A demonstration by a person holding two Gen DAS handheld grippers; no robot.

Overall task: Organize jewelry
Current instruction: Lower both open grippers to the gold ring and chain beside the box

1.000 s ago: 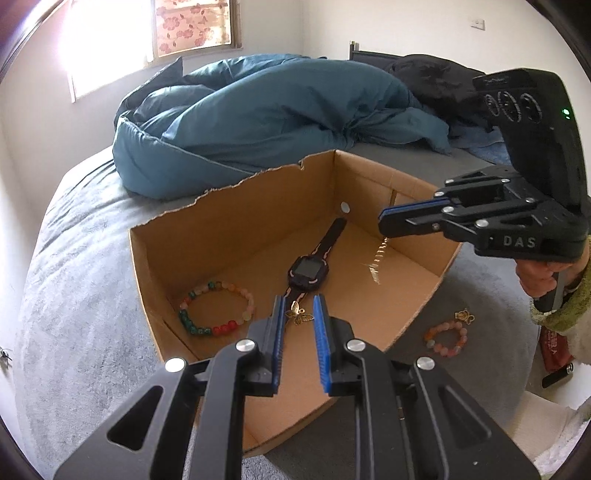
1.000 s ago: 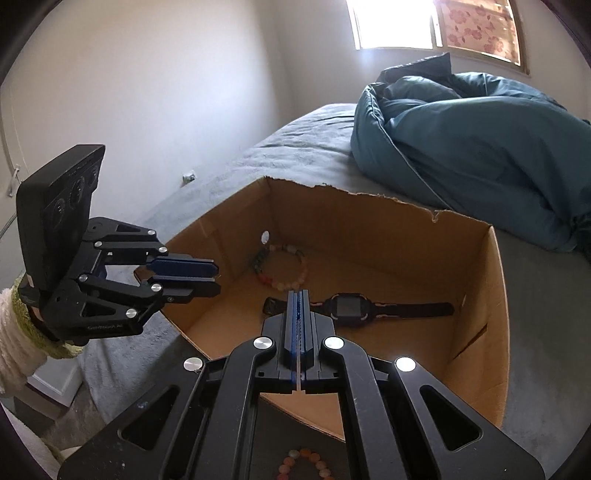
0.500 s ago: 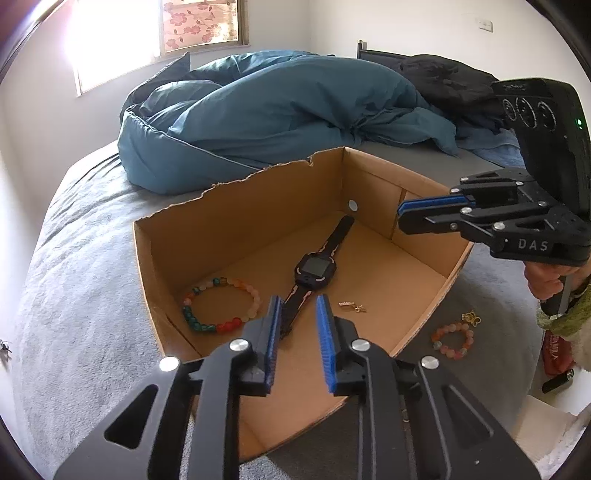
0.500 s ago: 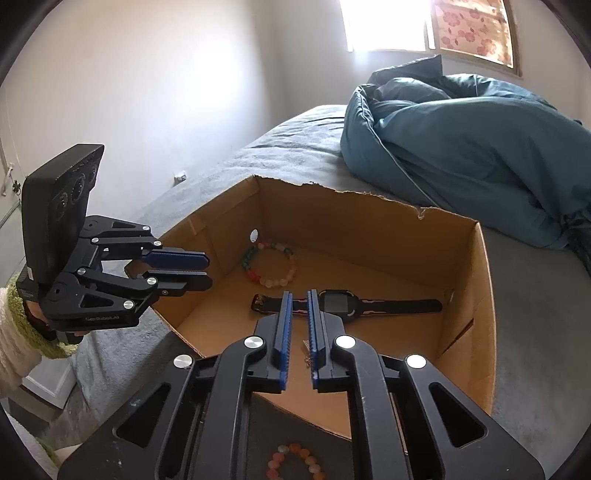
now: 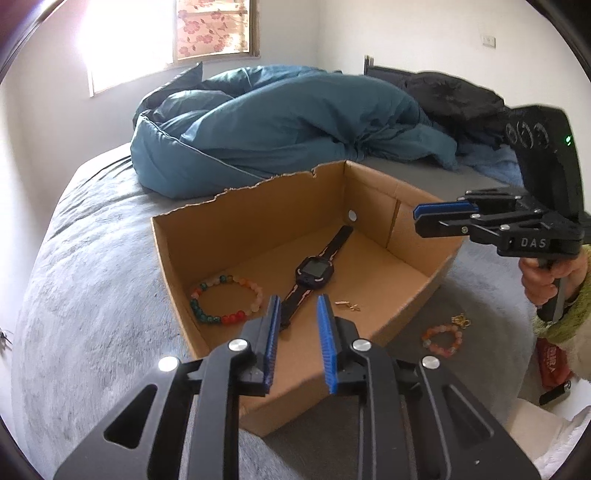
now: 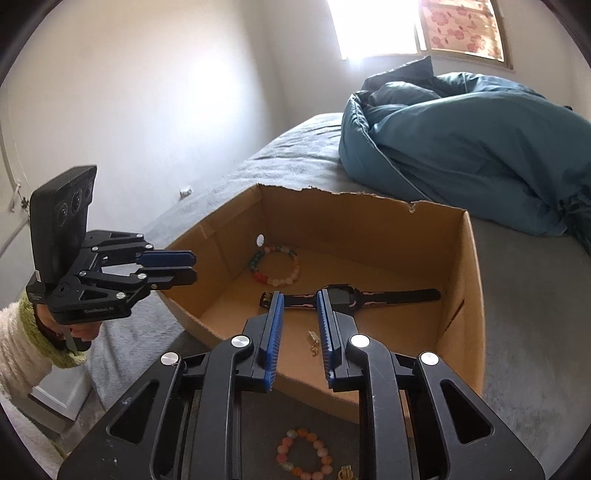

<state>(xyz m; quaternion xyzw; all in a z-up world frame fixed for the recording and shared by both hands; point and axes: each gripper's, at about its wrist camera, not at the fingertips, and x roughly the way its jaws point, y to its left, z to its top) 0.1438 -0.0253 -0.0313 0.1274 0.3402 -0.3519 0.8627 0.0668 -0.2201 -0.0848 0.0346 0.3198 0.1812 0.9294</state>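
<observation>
Brown cardboard forms an open box [image 5: 258, 221] that sits on a grey bed [image 5: 92, 277], and most of the jewelry lies on its floor. A bracelet [image 5: 225, 299] of green, red and pale beads rests in the corner by the torn wall. Beside it, stretched along the middle of the floor, lies a black watch [image 5: 314, 269] with pink marks on its strap. A small gold chain piece [image 5: 347, 304] lies loose on the cardboard near the watch, touching neither it nor any claw.

Outside the box, on the bed just beside its low front wall, sits a second bracelet [image 5: 441, 338] of orange and pink beads with a gold charm [image 5: 460, 319] at its edge.

The left claw [image 5: 295, 332] hangs over the front of the box, its blue pads parted and empty. The right claw [image 6: 299, 328] is also over the front wall; its jaws are opening, and nothing is pinched between them, the gold piece lying on the box floor below the gap.

Each claw is held by a hand; the right hand [image 5: 550, 273] wears a cream sleeve with a green cuff [image 5: 572, 314].

A rumpled teal duvet [image 5: 277, 125] is heaped at the far side of the bed under a window [image 5: 214, 29] with a flowered blind.
</observation>
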